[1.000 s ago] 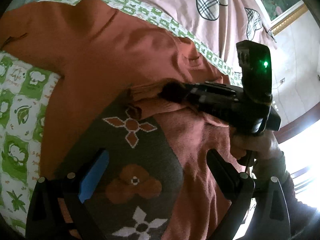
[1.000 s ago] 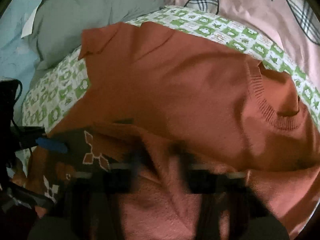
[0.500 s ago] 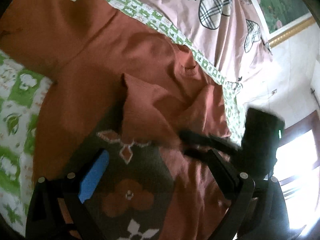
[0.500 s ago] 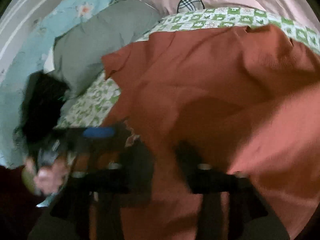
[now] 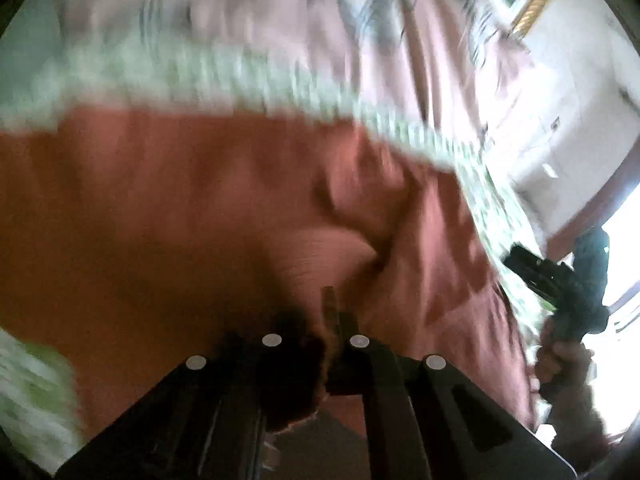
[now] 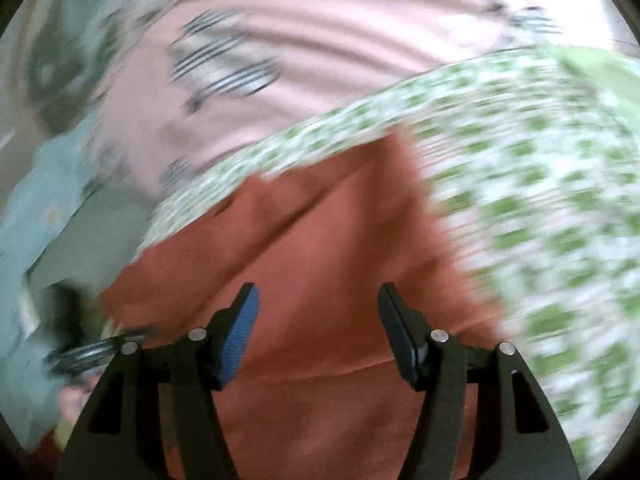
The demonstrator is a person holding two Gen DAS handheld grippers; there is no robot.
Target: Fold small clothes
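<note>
A rust-orange knit sweater (image 5: 192, 208) lies spread on the bed; both views are motion-blurred. My left gripper (image 5: 326, 344) is shut on a bunched fold of the sweater's edge, with dark patterned fabric pinched between its jaws. My right gripper (image 6: 318, 320) is open and empty, its blue-padded fingers (image 6: 240, 332) hovering over a flat part of the sweater (image 6: 320, 240). The right gripper also shows in the left wrist view (image 5: 560, 280) at the far right, off the sweater's edge, held by a hand.
The sweater lies on a green-and-white patterned sheet (image 6: 540, 200). A pink duvet with plaid hearts (image 6: 320, 40) lies behind it. A grey pillow (image 6: 80, 232) and light blue bedding sit at the left. A wall and bright window (image 5: 600, 160) are at the right.
My left gripper has closed on the sweater's edge and lifted it. My right gripper has let go, opened and swung away to the right side of the sweater.
</note>
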